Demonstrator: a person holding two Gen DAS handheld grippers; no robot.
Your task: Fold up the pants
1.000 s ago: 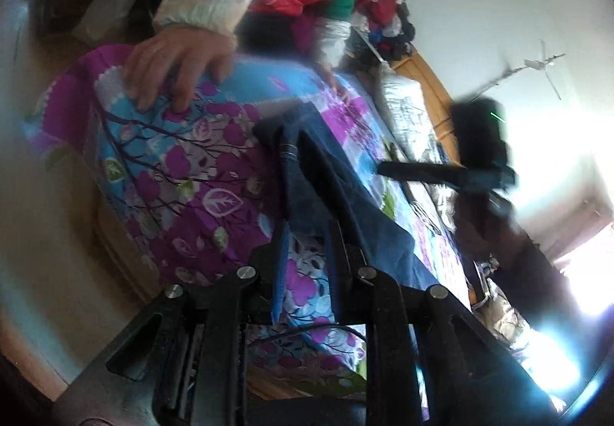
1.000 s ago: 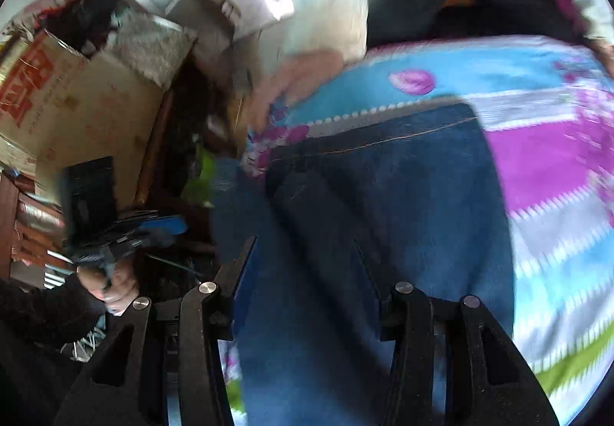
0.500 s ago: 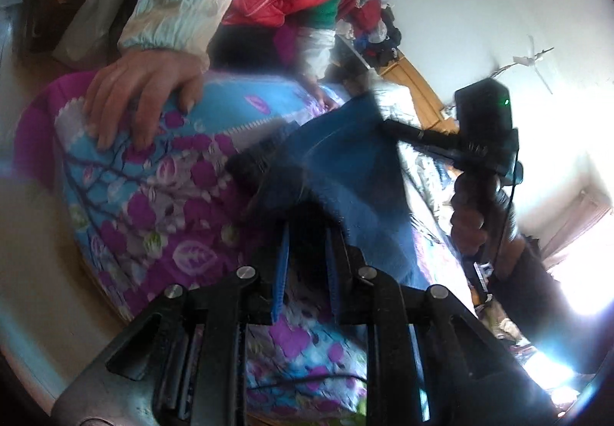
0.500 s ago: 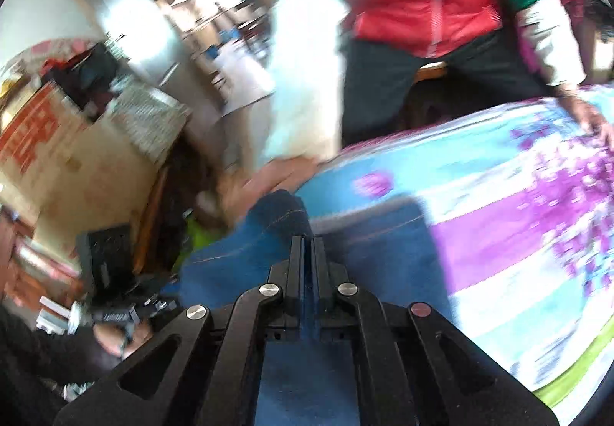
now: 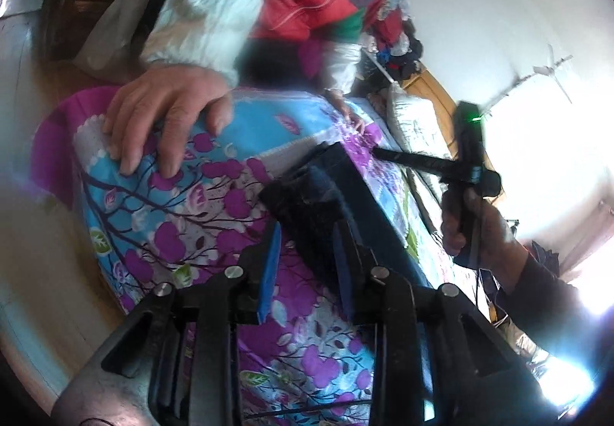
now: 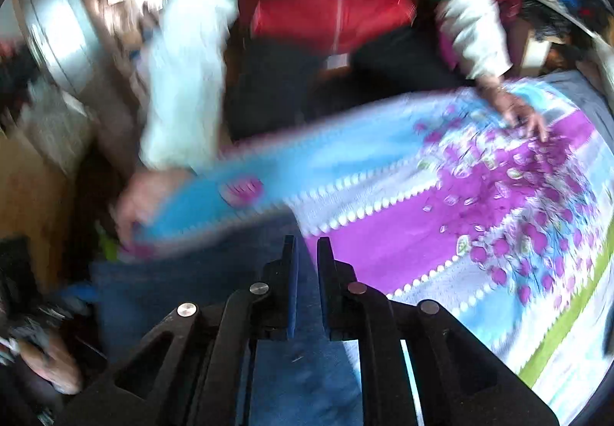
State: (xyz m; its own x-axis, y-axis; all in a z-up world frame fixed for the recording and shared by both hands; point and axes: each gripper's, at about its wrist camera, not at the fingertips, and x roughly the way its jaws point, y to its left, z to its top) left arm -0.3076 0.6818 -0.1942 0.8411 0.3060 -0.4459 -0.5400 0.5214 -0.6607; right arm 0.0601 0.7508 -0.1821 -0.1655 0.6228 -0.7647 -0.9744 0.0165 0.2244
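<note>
Dark blue denim pants are lying folded over on the floral purple-and-blue bedspread. Left gripper jaws are standing released around the fold; right gripper jaws slightly parted over denim, grasping nothing. Likely mid-fold; next move calls for regripping an edge.

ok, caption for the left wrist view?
Left tongs open over dark folded pants on a floral bedsheet; a bystander's hand presses the sheet.

Matt denim pants; smooth printed cloth bedspread.
</note>
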